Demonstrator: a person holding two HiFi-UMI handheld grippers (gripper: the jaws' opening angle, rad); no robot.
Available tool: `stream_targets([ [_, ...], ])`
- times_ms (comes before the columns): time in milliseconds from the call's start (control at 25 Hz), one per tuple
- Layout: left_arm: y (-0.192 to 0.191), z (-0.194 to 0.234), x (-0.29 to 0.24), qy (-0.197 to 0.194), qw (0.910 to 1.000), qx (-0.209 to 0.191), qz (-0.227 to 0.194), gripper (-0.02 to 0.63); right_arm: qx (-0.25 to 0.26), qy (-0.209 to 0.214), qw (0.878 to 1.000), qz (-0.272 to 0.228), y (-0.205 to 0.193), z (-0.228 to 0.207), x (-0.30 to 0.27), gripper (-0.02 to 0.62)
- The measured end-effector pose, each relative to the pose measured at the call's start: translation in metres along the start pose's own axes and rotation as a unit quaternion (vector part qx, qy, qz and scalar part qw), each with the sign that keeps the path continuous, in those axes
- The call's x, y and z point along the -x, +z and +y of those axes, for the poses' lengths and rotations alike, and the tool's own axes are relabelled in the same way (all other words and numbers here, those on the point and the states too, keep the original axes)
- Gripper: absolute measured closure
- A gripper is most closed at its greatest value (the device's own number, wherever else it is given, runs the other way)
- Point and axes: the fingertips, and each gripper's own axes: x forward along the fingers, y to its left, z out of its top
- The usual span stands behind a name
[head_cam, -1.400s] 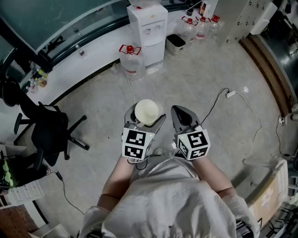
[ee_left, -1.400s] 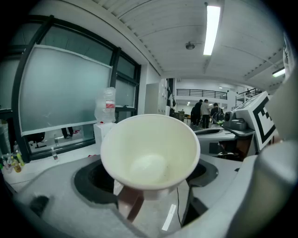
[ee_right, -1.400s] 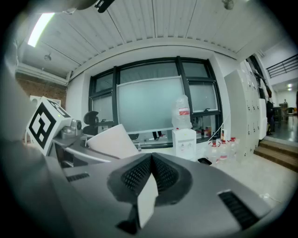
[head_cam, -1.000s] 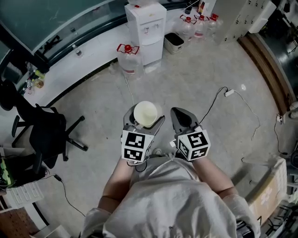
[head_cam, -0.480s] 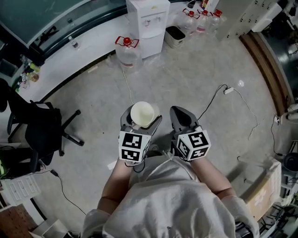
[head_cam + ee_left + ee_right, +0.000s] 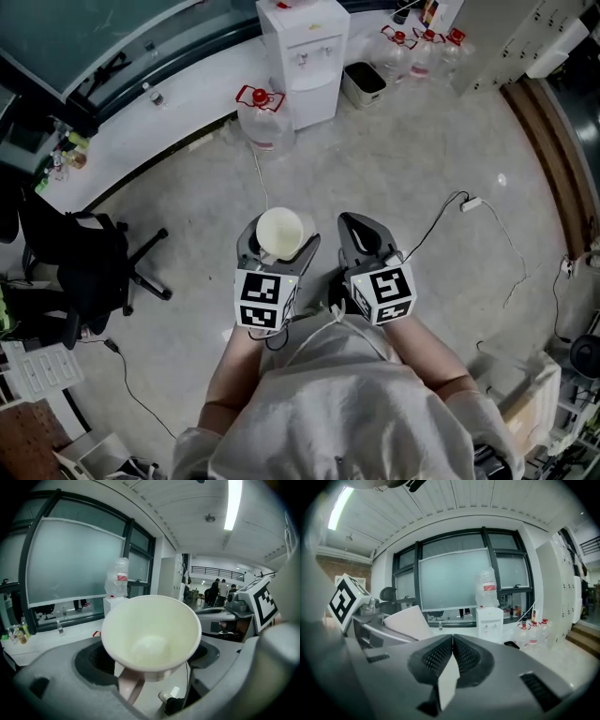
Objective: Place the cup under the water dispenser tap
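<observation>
Since the earlier pictures the head view has shifted a little: the cup now sits slightly further left and lower in frame, the floor cable has slid to the right, and the water dispenser remains at the top edge, well apart from both tools. The left gripper is closed onto the cup, one jaw at each side of its wall; the cup stands upright, mouth up. Its own view shows the inside pale and without liquid, with the rim wider than the base. The right gripper is held just beside the left one at about the same height; its own view shows the two ribbed jaws pressed together with nothing between them. Both tools are carried in front of the person's body, above the grey floor. The dispenser is a white cabinet standing against a white ledge below dark windows; the left gripper view shows an upturned bottle on top of it. A large clear water bottle with a red handle stands on the floor just to the left of the dispenser. A dark bin lies to its right, and further right a group of red-capped bottles. A black office chair stands at the left.
</observation>
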Motion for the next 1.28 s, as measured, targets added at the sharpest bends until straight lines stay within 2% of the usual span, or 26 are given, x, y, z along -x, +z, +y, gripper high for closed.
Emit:
stream_targets([
  [440,0.071,0.008,-0.147,0.044,0.9988,0.019,-0.003,0.16,0.009,0.053,0.998,0.01,0.035,-0.145,-0.082,0.568],
  [640,0.091,0.002,-0.202,0.049,0.9985,0.023,0.003,0.16,0.013,0.062,0.998,0.02,0.04,-0.202,-0.105,0.568],
  [960,0.103,0.006,-0.26,0.039,0.9988,0.012,0.028,0.158,-0.015,0.063,0.998,0.029,0.041,-0.25,-0.139,0.568],
  [1280,0.117,0.042,-0.333,0.026,0.9986,0.027,0.037,0.16,-0.027,0.049,0.997,0.048,0.043,-0.297,-0.198,0.568],
])
